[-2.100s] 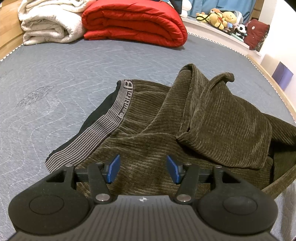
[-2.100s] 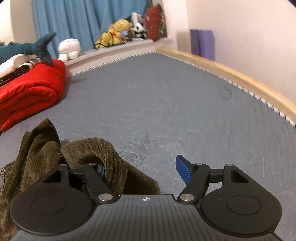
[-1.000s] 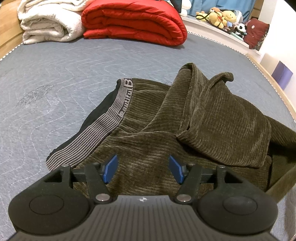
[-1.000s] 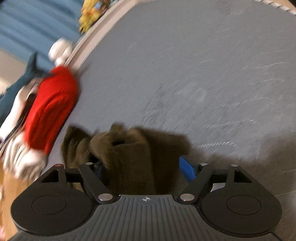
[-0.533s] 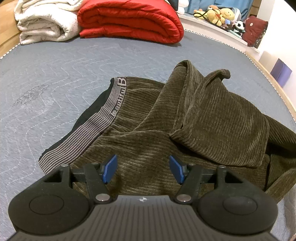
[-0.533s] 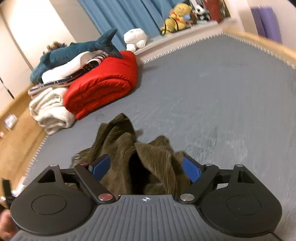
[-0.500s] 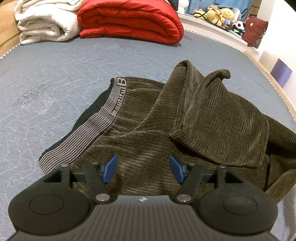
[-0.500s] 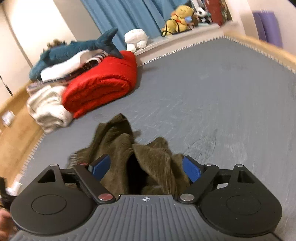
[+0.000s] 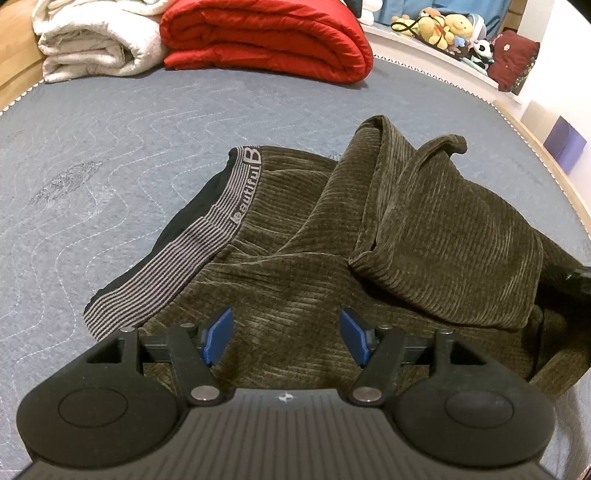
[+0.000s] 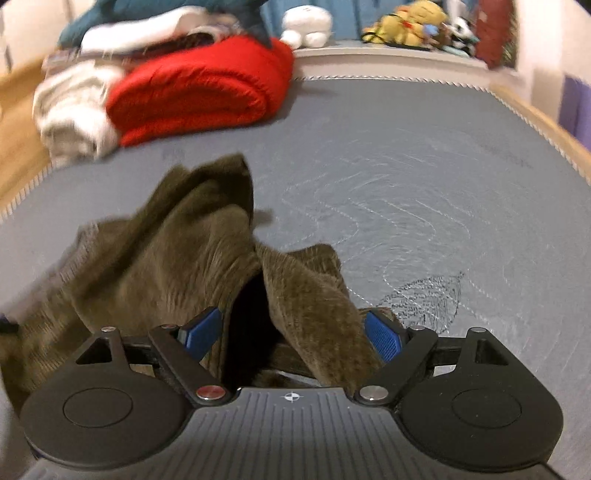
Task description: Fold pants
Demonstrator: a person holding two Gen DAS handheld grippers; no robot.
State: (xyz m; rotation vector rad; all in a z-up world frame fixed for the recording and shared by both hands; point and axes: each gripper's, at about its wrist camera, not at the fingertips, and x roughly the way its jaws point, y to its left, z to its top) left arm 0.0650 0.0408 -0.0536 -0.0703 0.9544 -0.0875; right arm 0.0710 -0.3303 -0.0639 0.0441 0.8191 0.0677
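Note:
Olive-brown corduroy pants (image 9: 424, 236) lie crumpled on the grey mattress (image 9: 110, 155), with a grey striped waistband (image 9: 207, 236) at the left and a leg folded over the top at the right. My left gripper (image 9: 286, 339) is open and empty, low over the near part of the pants. In the right wrist view the pants (image 10: 177, 254) bunch up between the fingers of my right gripper (image 10: 291, 332), which is open wide with a fold of cloth lying between its blue pads (image 10: 382, 336). The view is blurred.
A red folded quilt (image 9: 266, 37) and a white folded blanket (image 9: 92, 40) lie at the far end of the mattress. Plush toys (image 9: 443, 26) sit on a ledge beyond. A wooden bed edge (image 10: 546, 122) runs along the right side.
The right gripper has swung its view leftward and closer to the pants, with cloth still between its open fingers. The left gripper has barely moved.

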